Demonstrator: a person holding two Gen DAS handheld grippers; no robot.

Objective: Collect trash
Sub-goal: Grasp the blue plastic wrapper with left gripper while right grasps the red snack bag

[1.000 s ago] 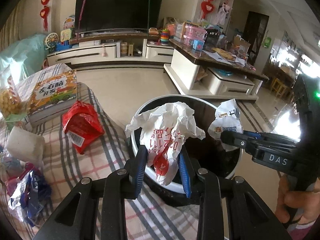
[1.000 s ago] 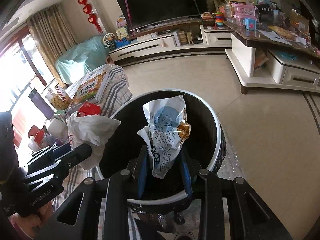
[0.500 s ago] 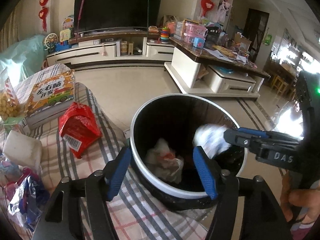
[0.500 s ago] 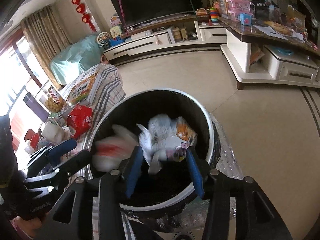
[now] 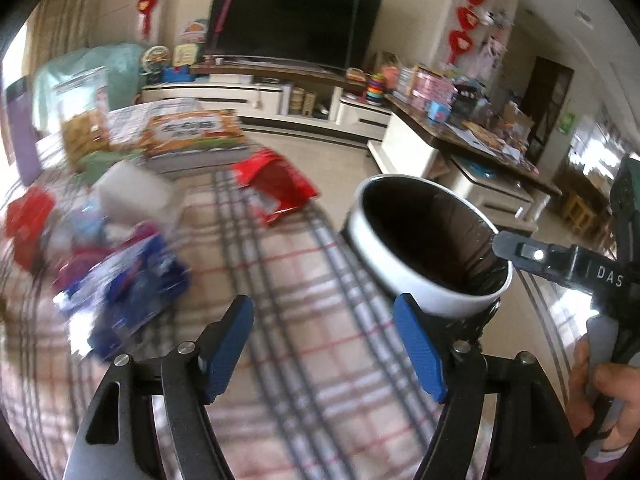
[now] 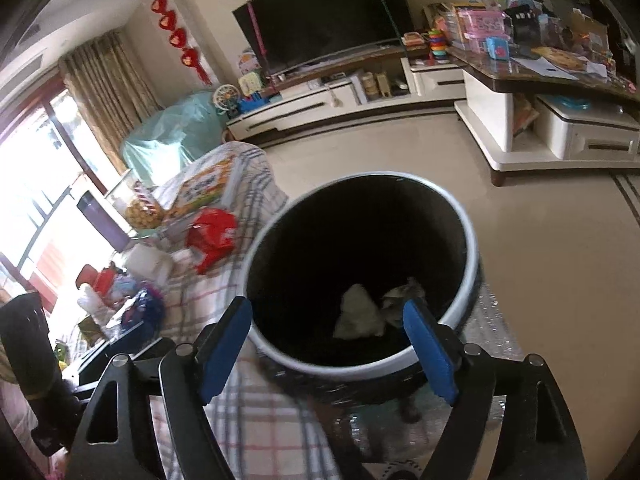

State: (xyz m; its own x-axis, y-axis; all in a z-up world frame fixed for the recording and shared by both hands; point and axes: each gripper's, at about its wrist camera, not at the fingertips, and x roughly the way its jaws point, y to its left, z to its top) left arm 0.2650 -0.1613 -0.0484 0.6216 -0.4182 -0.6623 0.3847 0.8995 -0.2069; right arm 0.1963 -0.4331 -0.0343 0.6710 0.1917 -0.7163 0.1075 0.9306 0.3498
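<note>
Both grippers are letting go. The left gripper [image 5: 324, 344] hangs over the checked cloth of the bench [image 5: 304, 304], its blue fingers [image 5: 420, 356] wide and opening further, nothing between them. The right gripper [image 6: 328, 350] sits over the bin [image 6: 468, 280], fingers [image 6: 430, 354] wide and opening too, empty. Two crumpled wrappers [image 6: 360, 314] lie at the bottom of the bin. A red packet [image 5: 276, 188] waits near the bench's edge beside the bin, a blue packet [image 5: 128, 292] further along, blurred.
</note>
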